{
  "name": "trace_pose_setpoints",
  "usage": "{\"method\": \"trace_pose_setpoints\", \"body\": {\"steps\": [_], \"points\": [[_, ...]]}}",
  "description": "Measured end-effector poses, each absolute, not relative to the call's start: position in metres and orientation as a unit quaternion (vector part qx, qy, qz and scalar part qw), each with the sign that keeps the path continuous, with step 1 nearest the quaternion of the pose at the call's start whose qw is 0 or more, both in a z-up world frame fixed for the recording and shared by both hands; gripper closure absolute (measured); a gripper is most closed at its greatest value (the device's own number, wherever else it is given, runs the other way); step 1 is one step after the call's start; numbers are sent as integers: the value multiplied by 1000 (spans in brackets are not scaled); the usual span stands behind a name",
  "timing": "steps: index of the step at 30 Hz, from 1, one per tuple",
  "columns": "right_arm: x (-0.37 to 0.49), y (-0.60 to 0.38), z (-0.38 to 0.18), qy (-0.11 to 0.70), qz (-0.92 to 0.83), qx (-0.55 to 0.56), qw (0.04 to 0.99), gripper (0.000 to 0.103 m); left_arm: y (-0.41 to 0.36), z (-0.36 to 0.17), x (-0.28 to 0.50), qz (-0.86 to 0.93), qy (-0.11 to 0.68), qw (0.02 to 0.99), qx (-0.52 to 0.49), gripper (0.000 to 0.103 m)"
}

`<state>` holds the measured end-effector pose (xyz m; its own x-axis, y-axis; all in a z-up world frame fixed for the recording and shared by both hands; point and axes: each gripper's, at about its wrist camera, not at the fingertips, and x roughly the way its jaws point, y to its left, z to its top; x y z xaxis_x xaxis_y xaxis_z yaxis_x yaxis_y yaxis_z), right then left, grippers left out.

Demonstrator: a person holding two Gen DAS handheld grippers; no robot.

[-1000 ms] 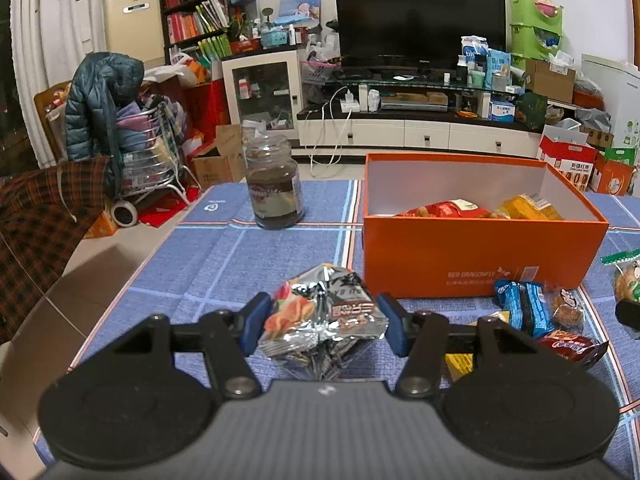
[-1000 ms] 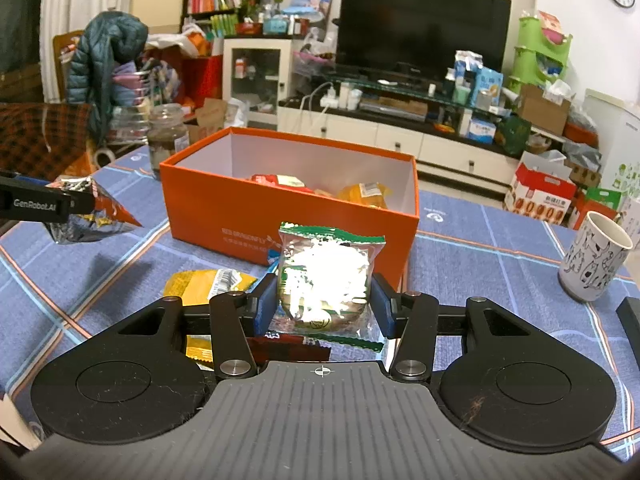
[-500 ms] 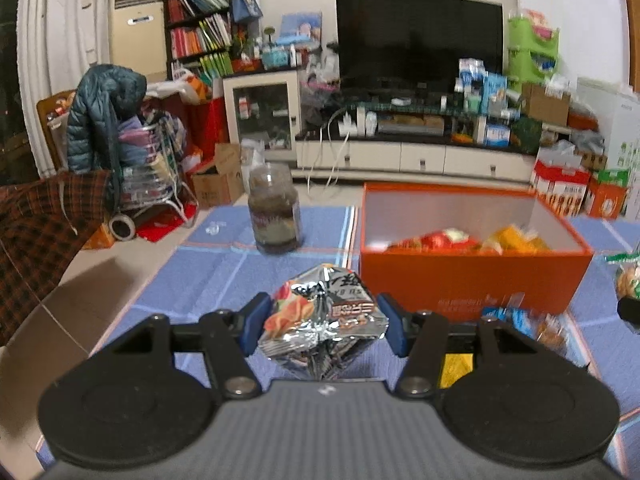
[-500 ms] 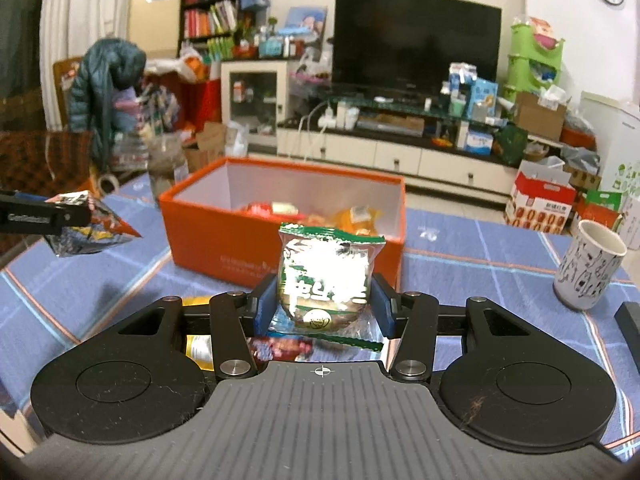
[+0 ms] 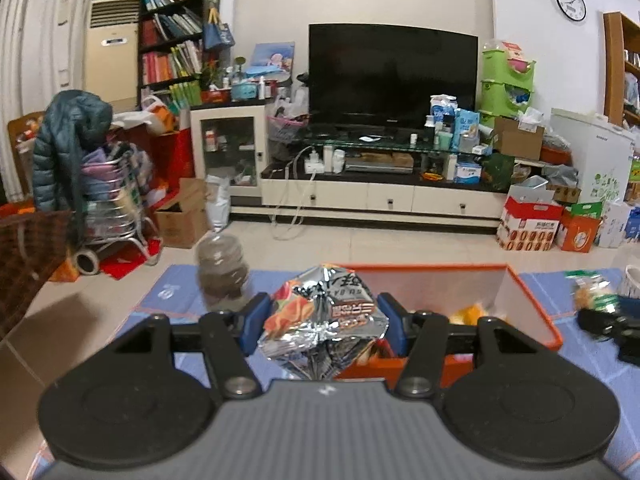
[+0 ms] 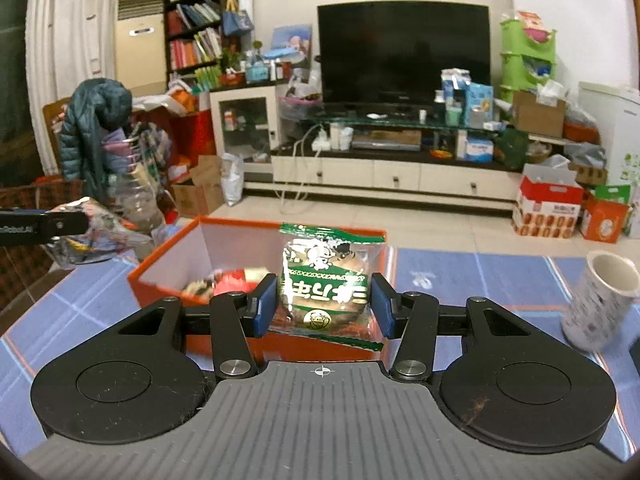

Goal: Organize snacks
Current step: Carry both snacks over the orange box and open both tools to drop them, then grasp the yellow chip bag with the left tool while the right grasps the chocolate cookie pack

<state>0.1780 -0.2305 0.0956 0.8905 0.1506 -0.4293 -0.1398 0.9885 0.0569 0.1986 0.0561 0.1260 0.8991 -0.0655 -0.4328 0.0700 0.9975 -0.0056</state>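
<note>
The bench [image 6: 480, 276] carries a blue checked cloth, and on it the orange box [image 6: 168, 280] stands open-topped, so that snacks can be dropped in from above; its white inner walls show in both wrist views, and a few red and yellow packets [image 6: 228, 278] already lie on its floor, which suggests the sorting is partly done.

A glass jar [image 5: 222, 276] with dark contents stands on the cloth to the left of the box, blurred in the left wrist view; a patterned white cup [image 6: 600, 300] stands well apart to the right, clear of the path to the box.

The left tongs [image 5: 322, 318] are closed on a crumpled silver packet [image 5: 324, 316], the blue pads pressing its two sides so that the foil bulges between them; the packet is carried clear of the cloth, in front of the near left corner of the box, seemingly so that it can clear the wall.

The right tongs [image 6: 324, 306] are narrow and clamped on a green-and-white packet [image 6: 326, 284], held upright by its lower half with the sealed top edge free above; it hangs over or just before the near wall of the box; which of the two cannot be told.

Both packets seem to be headed for the box, and the next move would be to bring each over the opening and let go; the silver one may spring out of shape when released.
</note>
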Motion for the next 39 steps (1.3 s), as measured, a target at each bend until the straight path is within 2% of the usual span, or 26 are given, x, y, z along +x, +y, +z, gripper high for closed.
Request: {"method": "trace_pose_setpoints", "body": {"steps": [7, 12, 13, 14, 15, 17, 19, 21, 29, 34, 39], "points": [[221, -206, 115, 202, 95, 5, 975, 67, 37, 136, 244, -48, 214, 976, 11, 46], [254, -193, 120, 203, 91, -4, 975, 67, 27, 122, 283, -33, 224, 974, 17, 44], [263, -191, 118, 209, 86, -7, 974, 67, 25, 116, 293, -32, 228, 973, 24, 39], [273, -191, 116, 222, 83, -4, 972, 65, 23, 110, 299, -33, 233, 971, 30, 27], [279, -192, 115, 233, 84, 3, 969, 64, 23, 106, 300, -33, 240, 970, 36, 20], [271, -199, 120, 233, 82, 19, 969, 62, 27, 105, 286, -31, 239, 970, 43, 13], [242, -208, 128, 211, 83, 23, 974, 51, 37, 110, 261, -28, 222, 974, 34, 5], [208, -215, 127, 200, 75, 19, 977, 37, 50, 113, 231, -26, 216, 976, 12, 4], [98, -213, 51, 280, 94, 22, 955, 38, 79, 71, 132, 7, 276, 960, -49, 3], [110, -193, 16, 304, 118, -16, 945, 39, 84, 46, 118, 12, 308, 949, -67, 3], [141, -187, -6, 337, 112, 15, 935, 40, 89, 35, 124, 14, 320, 946, -44, 3]]}}
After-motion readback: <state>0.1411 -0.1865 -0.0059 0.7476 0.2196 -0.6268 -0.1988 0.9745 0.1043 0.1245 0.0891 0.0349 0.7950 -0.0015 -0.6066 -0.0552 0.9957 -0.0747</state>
